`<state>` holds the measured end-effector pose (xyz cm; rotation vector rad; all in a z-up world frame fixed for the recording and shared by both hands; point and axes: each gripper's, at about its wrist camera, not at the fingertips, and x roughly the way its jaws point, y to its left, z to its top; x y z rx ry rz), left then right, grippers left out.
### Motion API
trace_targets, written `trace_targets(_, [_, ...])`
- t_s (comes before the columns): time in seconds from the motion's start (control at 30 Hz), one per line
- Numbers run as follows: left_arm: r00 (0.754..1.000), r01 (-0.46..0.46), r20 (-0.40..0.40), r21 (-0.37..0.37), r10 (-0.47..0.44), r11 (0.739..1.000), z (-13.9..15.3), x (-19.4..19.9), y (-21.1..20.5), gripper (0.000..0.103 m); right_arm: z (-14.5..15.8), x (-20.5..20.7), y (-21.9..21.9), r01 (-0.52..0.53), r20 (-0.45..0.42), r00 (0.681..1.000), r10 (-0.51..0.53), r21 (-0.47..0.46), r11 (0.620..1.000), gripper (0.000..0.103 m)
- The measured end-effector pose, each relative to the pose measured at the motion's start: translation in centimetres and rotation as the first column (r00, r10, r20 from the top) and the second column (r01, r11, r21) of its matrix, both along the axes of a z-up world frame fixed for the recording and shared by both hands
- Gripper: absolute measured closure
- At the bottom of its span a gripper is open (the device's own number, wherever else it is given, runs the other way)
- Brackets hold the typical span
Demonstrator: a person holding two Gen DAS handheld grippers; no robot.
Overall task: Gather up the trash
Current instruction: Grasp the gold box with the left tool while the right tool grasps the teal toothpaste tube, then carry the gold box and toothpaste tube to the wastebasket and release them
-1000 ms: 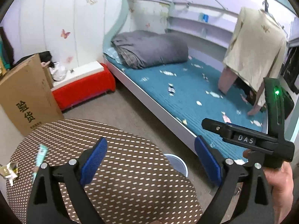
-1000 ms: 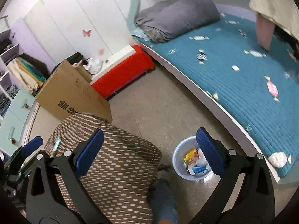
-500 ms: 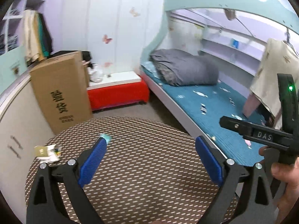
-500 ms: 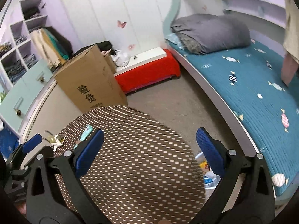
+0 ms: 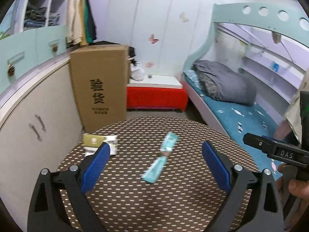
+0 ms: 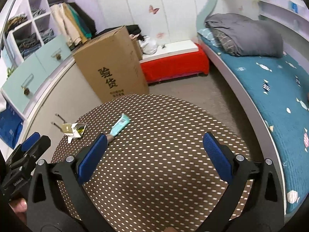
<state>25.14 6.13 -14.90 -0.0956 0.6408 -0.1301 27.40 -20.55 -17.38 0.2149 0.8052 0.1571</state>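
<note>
A teal wrapper [image 5: 161,158] lies on the round brown dotted table [image 5: 173,203], between and just beyond my left gripper's fingers. My left gripper [image 5: 155,164] is open and empty above the table. A crumpled gold and white packet [image 5: 100,143] lies at the table's left edge, by the left finger. In the right wrist view the teal wrapper [image 6: 119,124] and the packet [image 6: 73,128] lie at the table's far left. My right gripper [image 6: 154,155] is open and empty over the table's middle.
A tall cardboard box [image 5: 100,85] stands behind the table beside a white cabinet [image 5: 29,131]. A red bench [image 5: 156,98] is at the back. A bed with a teal mattress [image 6: 280,89] and a grey quilt runs along the right.
Both grippers have swung left, away from the blue bin on the floor, which is now out of view. The teal wrapper now lies between my left gripper's fingers.
</note>
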Motion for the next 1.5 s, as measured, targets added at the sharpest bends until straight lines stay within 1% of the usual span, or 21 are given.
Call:
trace_targets(0.17, [0.997,-0.071,-0.035,0.023,0.072,0.997,-2.4,1.1,3.0,0.009,-2.2,2.0,4.2,-0.055,-0.040,0.998,0.054,-0.019,0.998,0.006])
trace_targets(0.3, [0.989,-0.124,-0.077,0.016,0.125,0.992,-4.7,2.1,5.8,0.009,-5.1,4.0,8.2,-0.118,-0.074,0.991,0.116,-0.025,0.993,0.006])
trace_targets(0.4, [0.981,-0.164,-0.100,0.013,0.164,0.986,-6.2,3.0,7.8,0.009,-6.8,5.2,10.4,-0.132,-0.088,0.988,0.129,-0.035,0.991,0.006])
trace_targets(0.5, [0.978,-0.181,-0.106,0.009,0.181,0.984,-7.1,4.0,8.9,0.009,-8.1,6.4,12.0,-0.128,-0.085,0.989,0.123,-0.060,0.990,0.006])
trace_targets(0.53, [0.977,-0.183,-0.108,0.008,0.183,0.983,-7.3,4.4,9.1,0.009,-8.4,6.7,12.3,-0.126,-0.082,0.989,0.121,-0.068,0.990,0.008])
trace_targets(0.6, [0.977,-0.184,-0.110,0.008,0.184,0.983,-7.8,5.4,9.2,0.009,-9.2,7.3,13.0,-0.120,-0.089,0.990,0.112,-0.099,0.988,0.024])
trace_targets(0.63, [0.976,-0.185,-0.112,0.015,0.186,0.983,-8.0,5.9,9.1,0.009,-9.6,7.5,13.1,-0.124,-0.099,0.989,0.113,-0.106,0.987,0.040])
trace_targets(0.7, [0.974,-0.188,-0.120,0.043,0.192,0.981,-8.6,7.2,8.9,0.009,-9.7,7.3,13.4,-0.131,-0.078,0.990,0.120,-0.142,0.981,0.054])
trace_targets(0.73, [0.974,-0.186,-0.123,0.059,0.193,0.981,-9.0,7.9,8.6,0.009,-9.7,7.1,13.4,-0.138,-0.071,0.989,0.128,-0.156,0.978,0.064])
trace_targets(0.77, [0.973,-0.184,-0.131,0.068,0.191,0.981,-9.3,8.4,8.4,0.009,-9.7,7.0,13.3,-0.146,-0.069,0.988,0.137,-0.161,0.976,0.070])
trace_targets(0.83, [0.971,-0.183,-0.142,0.081,0.193,0.980,-9.9,9.3,8.2,0.009,-9.7,6.7,12.5,-0.163,-0.071,0.986,0.154,-0.147,0.976,0.075])
trace_targets(0.9, [0.966,-0.189,-0.159,0.097,0.203,0.977,-10.5,10.4,8.1,0.009,-9.7,6.5,11.7,-0.166,-0.072,0.985,0.157,-0.145,0.975,0.076])
trace_targets(0.97, [0.963,-0.176,-0.192,0.085,0.189,0.981,-10.9,11.6,8.2,0.009,-9.7,6.3,10.9,-0.165,-0.072,0.985,0.156,-0.131,0.978,0.080])
trace_targets(1.0, [0.964,-0.176,-0.191,0.076,0.187,0.982,-10.9,11.8,8.3,0.013,-9.7,6.1,10.2,-0.162,-0.071,0.986,0.154,-0.122,0.979,0.080])
trace_targets(1.03, [0.967,-0.167,-0.184,0.066,0.176,0.984,-10.8,12.0,8.4,0.021,-9.7,5.8,9.7,-0.159,-0.072,0.986,0.151,-0.112,0.981,0.080])
trace_targets(1.07, [0.967,-0.155,-0.192,0.067,0.165,0.986,-10.9,12.2,8.3,0.035,-9.7,5.5,9.0,-0.153,-0.073,0.986,0.147,-0.094,0.984,0.080])
trace_targets(1.1, [0.968,-0.146,-0.196,0.073,0.158,0.987,-10.8,12.2,8.2,0.035,-9.7,5.3,8.5,-0.145,-0.072,0.988,0.139,-0.086,0.986,0.080])
trace_targets(1.2, [0.971,-0.115,-0.205,0.052,0.123,0.992,-10.7,11.4,7.7,0.035,-9.4,4.2,6.7,-0.129,-0.063,0.990,0.125,-0.052,0.990,0.080])
trace_targets(1.27, [0.975,-0.106,-0.193,0.049,0.114,0.993,-10.3,10.2,7.2,0.035,-9.0,3.4,5.8,-0.120,-0.053,0.992,0.117,-0.052,0.991,0.080])
trace_targets(1.33, [0.979,-0.090,-0.181,0.035,0.095,0.995,-9.7,8.8,6.4,0.035,-8.3,2.4,4.3,-0.110,-0.042,0.993,0.108,-0.030,0.994,0.080])
trace_targets(1.5, [0.990,-0.033,-0.138,0.006,0.034,0.999,-7.1,5.0,2.9,0.035,-5.9,-0.4,0.1,-0.064,0.009,0.998,0.064,-0.008,0.998,0.080])
